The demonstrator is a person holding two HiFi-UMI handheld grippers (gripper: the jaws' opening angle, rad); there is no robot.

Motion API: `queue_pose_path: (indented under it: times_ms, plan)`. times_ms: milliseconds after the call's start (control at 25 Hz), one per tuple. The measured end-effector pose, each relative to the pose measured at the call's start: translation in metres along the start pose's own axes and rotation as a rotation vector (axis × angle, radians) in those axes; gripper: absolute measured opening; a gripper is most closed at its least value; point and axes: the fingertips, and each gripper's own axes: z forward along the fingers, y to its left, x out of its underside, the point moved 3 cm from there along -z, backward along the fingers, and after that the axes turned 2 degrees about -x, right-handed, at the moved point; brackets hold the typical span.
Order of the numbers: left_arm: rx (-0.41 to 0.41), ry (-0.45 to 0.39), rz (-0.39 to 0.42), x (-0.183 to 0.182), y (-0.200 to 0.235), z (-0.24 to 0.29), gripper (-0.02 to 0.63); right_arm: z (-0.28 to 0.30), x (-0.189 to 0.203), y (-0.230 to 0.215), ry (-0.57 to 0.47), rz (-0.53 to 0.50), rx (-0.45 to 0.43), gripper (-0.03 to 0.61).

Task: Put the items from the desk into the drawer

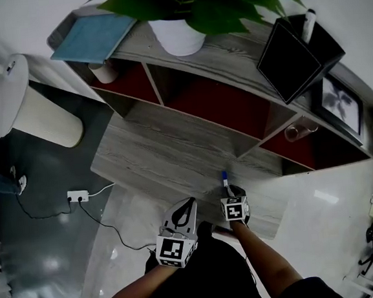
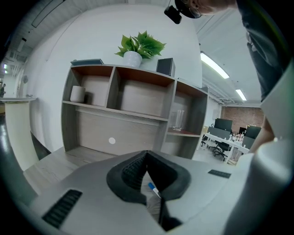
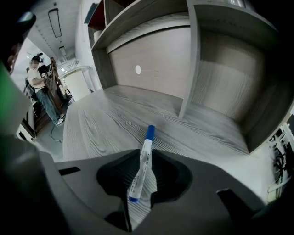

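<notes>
1. Marker [image 3: 141, 163]: a slim white plastic barrel with a blue cap. It is clamped between the two dark ribbed pads of my right gripper [image 1: 230, 194]. The capped end pokes out past the jaws, over the desk.
2. My left gripper [image 1: 186, 208] sits just beside the right one, at the lower centre of the head view. Its jaws are pressed together with nothing between them.
3. The desk [image 1: 167, 147] is flat and matte, pale grey with a fine wood grain. Both grippers hang at its near edge. A wide bare stretch of desktop lies between the marker's tip and the shelf behind.
4. The shelf unit [image 1: 230, 53] runs across the upper half of the head view. It is made of grey wood-grain boards with dark red inner panels, split into open compartments.
5. In the right gripper view, one upright divider [image 3: 188, 59] meets the desk ahead of the marker, at upper centre.
6. On the shelf top stand three things:
   - a round white pot [image 1: 177, 37] under broad green leaves, at top centre
   - a flat blue book [image 1: 92, 36], at upper left
   - a square black box [image 1: 298, 54], at upper right
7. A clear glass [image 1: 300, 130] sits in a right-hand compartment.
8. A white power strip [image 1: 78, 197] with a dark cable lies on the glossy floor, left of the desk.
</notes>
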Motion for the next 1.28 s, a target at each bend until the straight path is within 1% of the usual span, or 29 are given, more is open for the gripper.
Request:
queue_pose_path:
  times_ms: [160, 280, 480, 640, 760, 840, 960, 1280]
  plan:
    - [0.009, 0.007, 0.002, 0.001, -0.001, -0.001, 0.012, 0.004, -0.002, 0.003, 0.009, 0.012, -0.021, 0.081]
    - [0.013, 0.002, 0.001, -0.001, 0.0, -0.003, 0.012, 0.011, 0.003, 0.008, 0.051, 0.0, -0.039, 0.084]
    - [0.017, 0.003, 0.002, 0.0, 0.005, -0.01, 0.012, 0.012, 0.006, 0.004, 0.06, -0.007, -0.011, 0.084]
    - [0.032, 0.012, 0.005, 0.004, 0.009, -0.017, 0.012, 0.011, 0.009, 0.003, 0.066, 0.013, 0.005, 0.081]
    - [0.049, 0.006, 0.01, 0.004, 0.011, -0.022, 0.012, 0.007, 0.007, 0.006, 0.033, 0.022, 0.009, 0.08]
    - [0.057, -0.001, 0.015, 0.002, 0.015, -0.026, 0.012, 0.0, 0.004, 0.012, 0.014, 0.042, 0.009, 0.08]
    - [0.075, -0.006, 0.015, 0.001, 0.022, -0.033, 0.012, -0.014, -0.002, 0.025, -0.014, 0.044, 0.014, 0.08]
    - [0.158, -0.029, 0.013, -0.003, 0.037, -0.048, 0.012, -0.04, -0.008, 0.062, -0.087, 0.066, 0.048, 0.08]
